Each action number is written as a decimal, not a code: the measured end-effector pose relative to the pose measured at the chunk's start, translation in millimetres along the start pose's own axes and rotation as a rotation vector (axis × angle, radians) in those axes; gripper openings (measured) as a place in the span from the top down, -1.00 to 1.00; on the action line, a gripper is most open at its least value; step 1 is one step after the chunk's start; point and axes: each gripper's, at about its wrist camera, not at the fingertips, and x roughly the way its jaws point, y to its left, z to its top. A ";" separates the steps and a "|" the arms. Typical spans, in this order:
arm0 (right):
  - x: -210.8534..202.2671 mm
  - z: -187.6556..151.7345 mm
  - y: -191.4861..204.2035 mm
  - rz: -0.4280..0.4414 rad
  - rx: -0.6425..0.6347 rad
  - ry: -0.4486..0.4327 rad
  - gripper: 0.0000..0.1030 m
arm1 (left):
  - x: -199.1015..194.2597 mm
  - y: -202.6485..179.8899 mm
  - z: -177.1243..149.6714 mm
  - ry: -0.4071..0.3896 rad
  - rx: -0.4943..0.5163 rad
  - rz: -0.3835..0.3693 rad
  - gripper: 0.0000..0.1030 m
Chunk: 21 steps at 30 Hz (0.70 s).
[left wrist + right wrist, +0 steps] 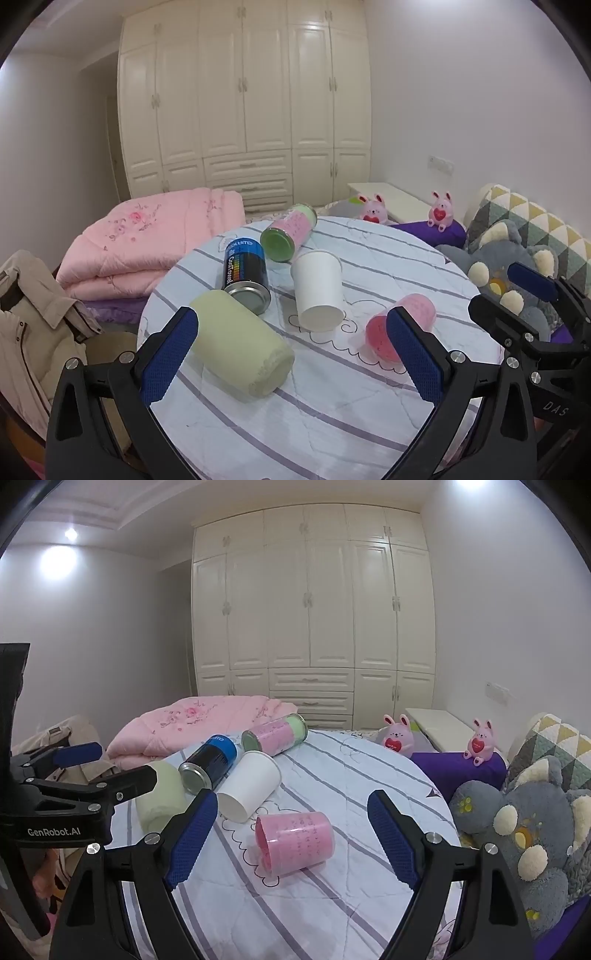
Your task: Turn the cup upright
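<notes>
Several cups and cans lie on their sides on a round table with a striped cloth (332, 406) (332, 904). A pale green cup (240, 350) (160, 797) lies nearest my left gripper (291, 358), which is open and empty just before it. A pink translucent cup (295, 843) (402, 325) lies between the fingers of my right gripper (291, 843), which is open and not touching it. A white paper cup (319, 295) (249, 786) lies in the middle. The right gripper also shows at the right of the left wrist view (517, 295), and the left gripper at the left of the right wrist view (107, 766).
A black and blue can (245, 275) (208, 762) and a pink and green can (290, 232) (275, 734) lie further back. A pink quilt (147, 243), a beige jacket (33, 314), grey plush toys (524, 823) and pink bunnies (397, 736) surround the table.
</notes>
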 end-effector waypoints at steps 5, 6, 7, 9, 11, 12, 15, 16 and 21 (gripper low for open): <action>0.0 -0.8 0.5 0.002 0.005 0.000 -0.64 | 1.2 -0.9 -1.3 0.003 0.000 -0.001 -1.00; -0.4 -0.5 0.3 0.002 0.006 -0.001 -0.64 | 1.3 -0.8 -1.3 0.003 0.000 0.000 -1.00; 0.2 -0.5 0.6 0.004 0.004 0.000 -0.64 | 1.7 -0.9 -1.4 0.004 -0.001 -0.001 -1.00; 0.3 -0.5 0.9 0.000 0.005 0.000 -0.64 | 2.1 -1.0 -1.9 0.005 -0.001 -0.002 -1.00; 0.2 -1.0 1.2 0.002 0.006 0.000 -0.64 | 2.7 -1.1 -2.3 0.008 -0.002 -0.001 -1.00; 0.1 -0.7 1.4 0.001 0.006 0.000 -0.64 | 3.0 -1.3 -2.7 0.009 -0.002 -0.002 -1.00; -0.5 -0.6 0.7 0.002 0.008 0.000 -0.64 | 3.0 -2.4 -3.6 0.012 0.000 -0.003 -1.00; -0.3 -0.7 1.0 0.002 0.008 -0.001 -0.64 | 3.0 -2.3 -3.6 0.012 0.001 -0.003 -1.00; -0.7 -0.8 1.8 0.001 0.008 0.001 -0.64 | 2.9 -4.0 -4.4 0.015 0.006 -0.003 -1.00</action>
